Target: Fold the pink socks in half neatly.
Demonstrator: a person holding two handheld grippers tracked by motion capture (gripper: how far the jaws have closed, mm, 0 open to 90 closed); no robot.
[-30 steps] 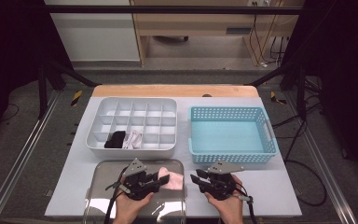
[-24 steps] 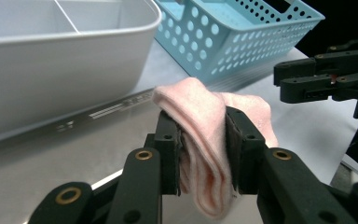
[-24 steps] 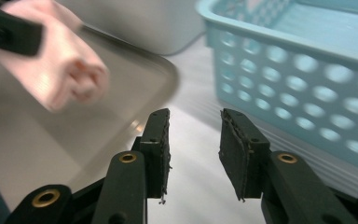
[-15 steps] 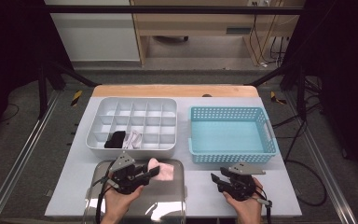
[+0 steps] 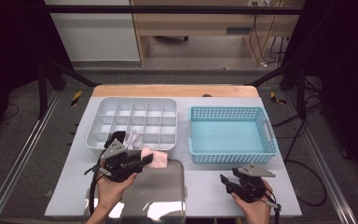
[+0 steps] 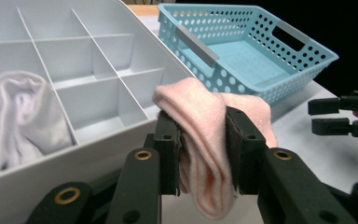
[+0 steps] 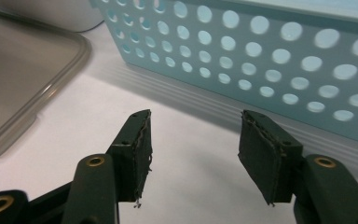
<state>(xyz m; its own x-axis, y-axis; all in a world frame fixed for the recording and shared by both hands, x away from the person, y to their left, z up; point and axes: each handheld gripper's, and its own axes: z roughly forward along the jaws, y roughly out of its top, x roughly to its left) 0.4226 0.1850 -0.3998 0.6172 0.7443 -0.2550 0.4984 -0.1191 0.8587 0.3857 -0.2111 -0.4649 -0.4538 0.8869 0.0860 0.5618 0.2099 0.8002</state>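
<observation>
High view: taking the divided tray (image 5: 102,116) as landmark, a black item (image 5: 117,137) and a white cloth (image 5: 133,138) were seen in its near row. At its near edge, the left gripper (image 5: 142,159) was held with jaws clamped on a pink sock (image 5: 154,158), folded, its long axis pointed right towards the blue basket (image 5: 265,128). An empty near-row compartment was judged just beyond the jaws, the left hand by far the nearer. Further right, the right gripper (image 5: 228,179) was held empty, jaws apart, before the basket.
</observation>
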